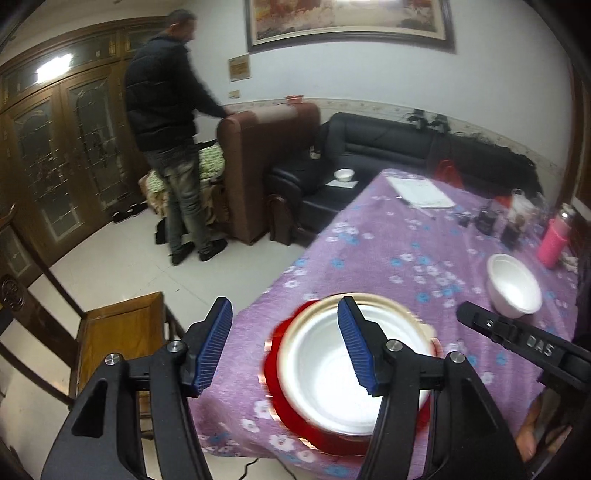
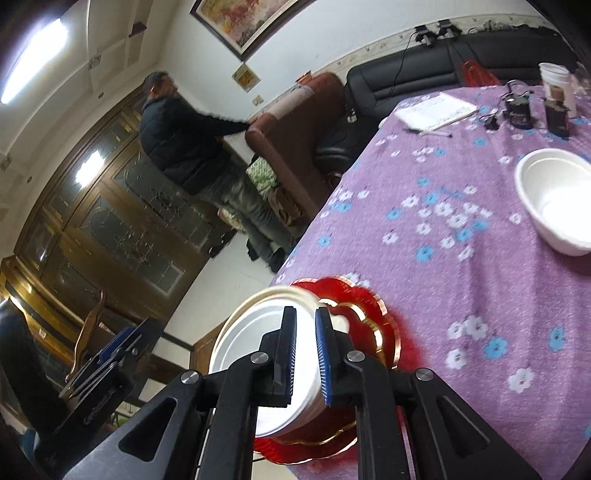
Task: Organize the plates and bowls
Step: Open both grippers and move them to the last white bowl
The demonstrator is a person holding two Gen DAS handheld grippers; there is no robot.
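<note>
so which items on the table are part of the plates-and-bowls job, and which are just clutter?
Job:
- white bowl nested on the red plates, near table edge
- second white bowl, alone further along the table

Clutter:
- pink bottle
- notepad with pen
- dark jars
- paper cup

White walls (image 1: pixel 498 81) are seen, with a framed painting (image 1: pixel 347 22) hung high on the far wall. The floor (image 1: pixel 122 266) is covered in pale tiles. A tall dark wooden cabinet (image 1: pixel 62 147) with patterned glass doors is placed at the left. A brown armchair (image 1: pixel 266 162) is set beside a black sofa (image 1: pixel 384 144) along the far wall. A wooden chair (image 1: pixel 114 332) is stood near left. Ceiling light (image 2: pixel 33 55) is reflected in the cabinet glass.
</note>
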